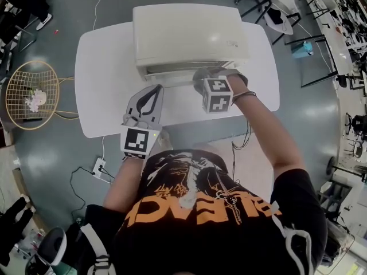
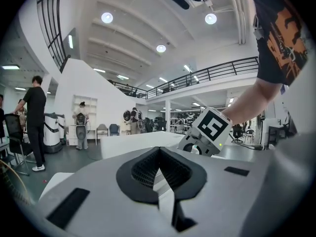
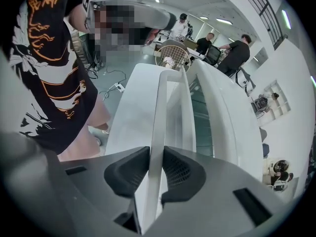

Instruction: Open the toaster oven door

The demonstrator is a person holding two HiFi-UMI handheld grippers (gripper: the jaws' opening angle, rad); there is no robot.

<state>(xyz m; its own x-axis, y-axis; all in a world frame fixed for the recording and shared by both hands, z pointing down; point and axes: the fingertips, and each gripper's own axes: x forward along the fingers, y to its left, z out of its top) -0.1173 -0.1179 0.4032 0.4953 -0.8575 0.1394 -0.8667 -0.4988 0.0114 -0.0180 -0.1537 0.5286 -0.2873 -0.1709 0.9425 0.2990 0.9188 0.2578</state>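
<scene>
A cream toaster oven [image 1: 189, 33] stands at the far side of a white table [image 1: 103, 67], its door facing me and closed. My right gripper [image 1: 213, 76] is at the front of the oven, right of centre. In the right gripper view the long pale door handle [image 3: 160, 107] runs between the jaws, and the right gripper [image 3: 157, 167] is shut on it, both pads pressing its sides. The glass door [image 3: 200, 117] lies just beyond the handle. My left gripper [image 1: 153, 90] rests over the table in front of the oven, apart from it. The left gripper [image 2: 159, 169] is shut with nothing in it.
A gold wire basket stool [image 1: 31, 90] stands left of the table. A power strip [image 1: 98, 168] with cables lies on the floor near the table's front left corner. Chairs [image 1: 281, 4] stand at the back right. People stand far off in both gripper views.
</scene>
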